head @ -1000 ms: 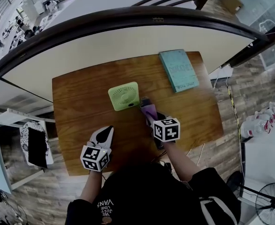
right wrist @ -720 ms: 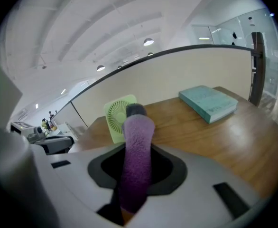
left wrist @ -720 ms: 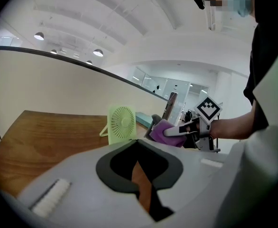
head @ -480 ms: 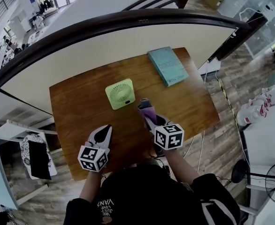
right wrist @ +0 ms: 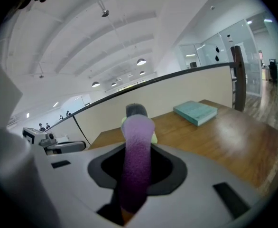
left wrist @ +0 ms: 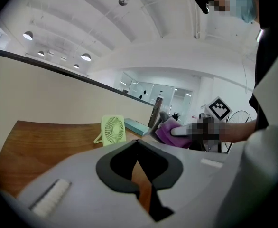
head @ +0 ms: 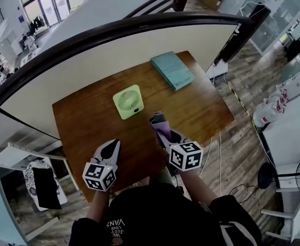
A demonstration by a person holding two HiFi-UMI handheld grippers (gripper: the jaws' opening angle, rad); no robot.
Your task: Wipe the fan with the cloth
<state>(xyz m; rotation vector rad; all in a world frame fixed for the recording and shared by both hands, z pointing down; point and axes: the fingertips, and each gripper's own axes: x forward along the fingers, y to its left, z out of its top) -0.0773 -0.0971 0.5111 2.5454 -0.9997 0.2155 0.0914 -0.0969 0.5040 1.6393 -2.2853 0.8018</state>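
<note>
A small light-green fan [head: 128,101] stands on the wooden table [head: 83,117]. In the left gripper view the fan [left wrist: 113,129] is upright on its stand. My right gripper [head: 159,121] is shut on a purple cloth [head: 163,127], just right of the fan and nearer to me, not touching it. In the right gripper view the cloth [right wrist: 136,151] rises between the jaws of the right gripper [right wrist: 136,122] and hides most of the fan [right wrist: 154,137]. My left gripper [head: 112,145] hovers over the front of the table, shut and holding nothing; its jaws [left wrist: 139,175] show only a sliver of wood.
A teal book [head: 172,70] lies at the table's far right corner and shows again in the right gripper view [right wrist: 196,111]. A cream partition with a dark curved rail [head: 140,27] backs the table. Wood floor lies to the right.
The head view has shifted. The right gripper with the cloth sits slightly farther from the fan, drawn back toward me. The left gripper stays in about the same place.
</note>
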